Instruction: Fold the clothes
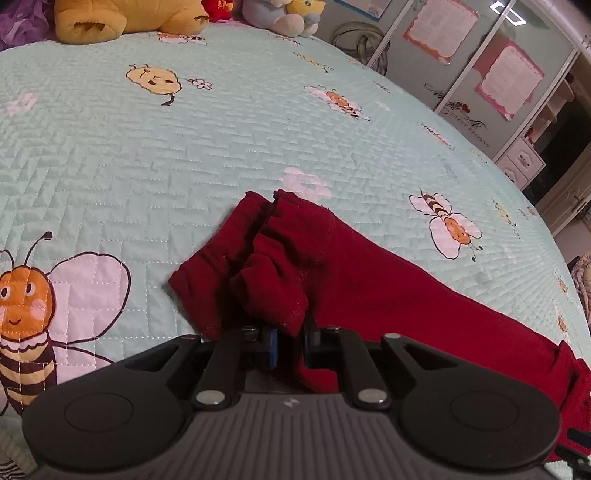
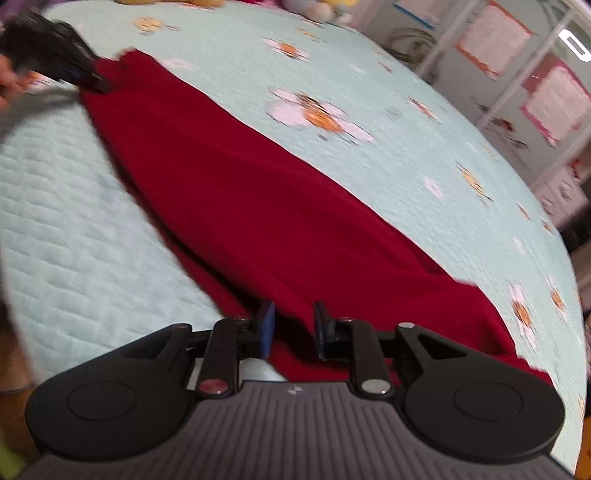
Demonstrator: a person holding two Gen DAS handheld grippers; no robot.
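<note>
Fingers of the left gripper [image 1: 290, 345] stood only a little apart, with a bunched fold of the red garment [image 1: 388, 295] between the blue pads; whether the pads truly pinched it could not be told. The right gripper [image 2: 293, 328] had its jaws parted wider, the cloth lying in the gap but not pressed by either pad, so it held nothing.

That garment lay stretched in a long band across the quilt [image 1: 184, 147], its crumpled end at the left gripper and its other end under the right one. In the right view the left gripper [image 2: 94, 79] showed far off at the upper left, at the cloth's far end.

It looked like a soft knit: light, limp, quick to wrinkle and sag, not fragile, and not slippery against the quilted cover. It would probably drape from any single hold, so both ends wanted a grip. Good spots seemed to be the hems or corners at each end, taken through all layers, since a pinch on the bunched part would likely drag folds along. Plush toys [image 1: 125, 18] sat well apart at the far edge.
</note>
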